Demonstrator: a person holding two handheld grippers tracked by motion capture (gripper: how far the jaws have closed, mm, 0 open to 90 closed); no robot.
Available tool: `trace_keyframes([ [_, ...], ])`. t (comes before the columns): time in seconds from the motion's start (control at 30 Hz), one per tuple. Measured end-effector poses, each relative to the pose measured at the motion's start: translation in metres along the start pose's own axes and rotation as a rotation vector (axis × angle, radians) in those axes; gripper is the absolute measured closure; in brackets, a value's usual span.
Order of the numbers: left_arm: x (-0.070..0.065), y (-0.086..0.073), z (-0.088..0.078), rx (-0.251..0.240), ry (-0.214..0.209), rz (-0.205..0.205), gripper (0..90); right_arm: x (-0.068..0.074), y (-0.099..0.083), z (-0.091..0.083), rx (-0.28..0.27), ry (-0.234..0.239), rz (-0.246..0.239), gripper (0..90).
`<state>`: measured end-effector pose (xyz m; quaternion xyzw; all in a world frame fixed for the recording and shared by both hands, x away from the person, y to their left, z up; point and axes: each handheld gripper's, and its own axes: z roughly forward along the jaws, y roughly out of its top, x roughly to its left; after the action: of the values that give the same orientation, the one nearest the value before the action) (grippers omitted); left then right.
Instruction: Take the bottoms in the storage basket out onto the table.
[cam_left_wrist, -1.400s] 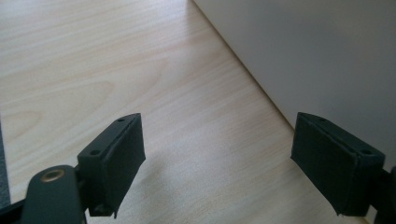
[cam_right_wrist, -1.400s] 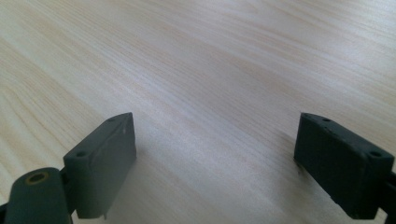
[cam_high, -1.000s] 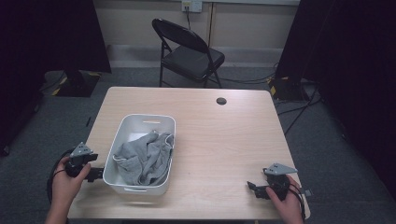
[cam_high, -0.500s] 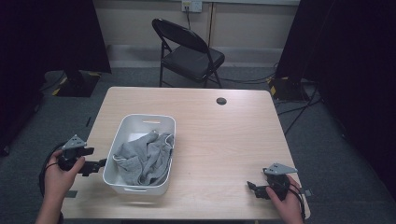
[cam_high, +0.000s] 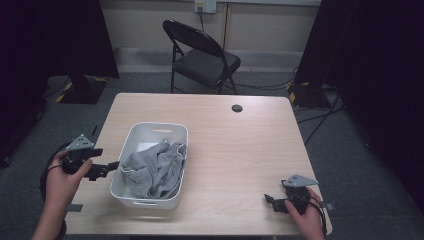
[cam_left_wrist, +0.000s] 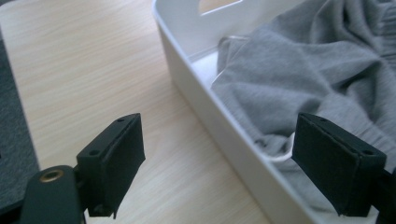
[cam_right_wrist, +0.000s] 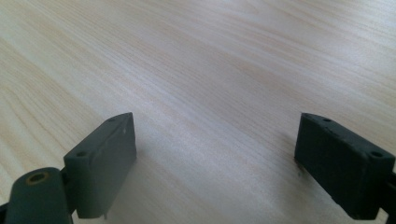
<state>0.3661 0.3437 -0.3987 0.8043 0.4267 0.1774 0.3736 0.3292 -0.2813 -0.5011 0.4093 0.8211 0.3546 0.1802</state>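
A white plastic basket (cam_high: 134, 142) stands on the left half of the wooden table, with a crumpled grey garment (cam_high: 157, 167) lying in it. My left gripper (cam_high: 111, 167) hovers at the basket's left wall, open, jaws pointing toward it. In the left gripper view the two jaws straddle the basket's rim (cam_left_wrist: 212, 114), one over the bare table and one over the grey garment (cam_left_wrist: 308, 70). My right gripper (cam_high: 269, 200) rests low at the table's front right, open, with bare wood between its jaws in the right gripper view (cam_right_wrist: 215, 163).
A small dark round disc (cam_high: 236, 108) lies near the table's far edge. A black folding chair (cam_high: 202, 57) stands behind the table. Cables and dark curtains line the floor at the back and sides.
My left gripper has lifted and swung out to the left, then come back in toward the basket's left wall. The right gripper has stayed where it was.
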Motion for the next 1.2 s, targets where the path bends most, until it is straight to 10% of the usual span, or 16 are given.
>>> trace_keyframes([
  [0.47, -0.046, 0.04, 0.031, 0.0, -0.117, 0.045, 16.4, 0.0, 0.0, 0.0, 0.001, 0.001, -0.001, 11.8],
  [0.93, -0.071, 0.05, 0.088, 0.108, -0.136, 0.101, 16.0, 0.0, 0.001, 0.001, 0.001, 0.004, -0.002, 11.8],
  [1.2, -0.073, 0.046, 0.111, 0.137, -0.149, 0.033, 16.1, 0.0, 0.001, 0.002, 0.0, 0.005, -0.005, 11.8],
])
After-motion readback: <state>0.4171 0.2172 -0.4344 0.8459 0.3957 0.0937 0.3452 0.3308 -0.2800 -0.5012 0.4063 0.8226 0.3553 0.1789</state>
